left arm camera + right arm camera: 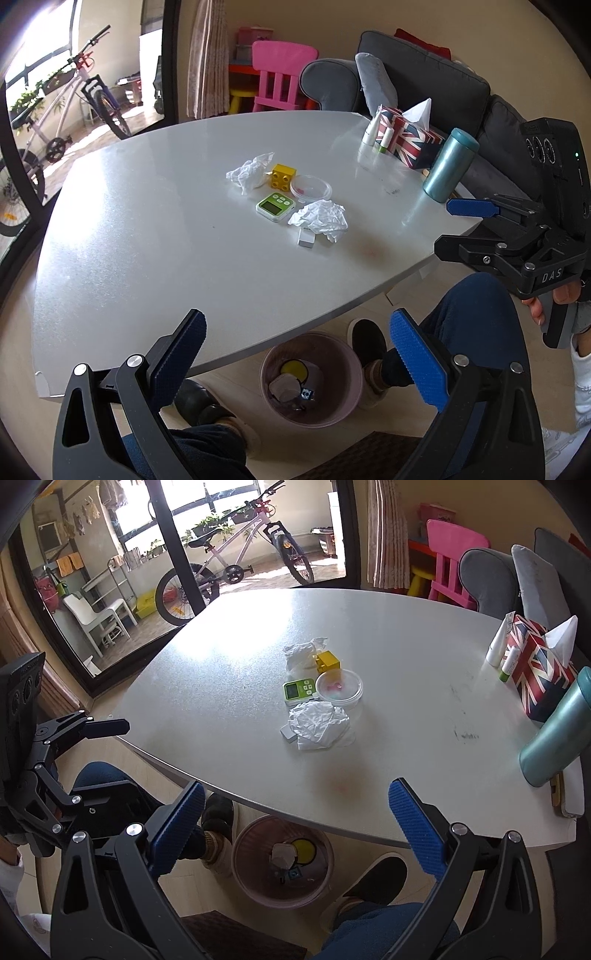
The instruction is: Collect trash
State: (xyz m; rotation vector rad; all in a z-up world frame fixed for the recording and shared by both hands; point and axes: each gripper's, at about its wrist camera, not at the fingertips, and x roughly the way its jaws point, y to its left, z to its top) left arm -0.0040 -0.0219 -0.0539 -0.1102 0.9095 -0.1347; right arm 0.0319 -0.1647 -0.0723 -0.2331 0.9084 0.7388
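Two crumpled white tissues lie mid-table: a nearer one [321,218] [319,725] and a farther one [251,171] [303,651]. A pinkish trash bin [343,398] [251,871] stands on the floor under the table's near edge, holding a paper wad, a yellow disc and a small blue item. My left gripper [299,354] hangs open above the bin with nothing between its fingers. My right gripper [299,827] [454,229] is open and empty too, over the table edge to the right of the left one.
Between the tissues sit a yellow brick [283,176], a green timer [275,206], a clear round dish [310,186] and a small white cube [306,238]. A flag-print tissue box [410,142], small bottles [371,131] and a teal flask [448,166] stand far right. A person's shoes [369,336] flank the bin.
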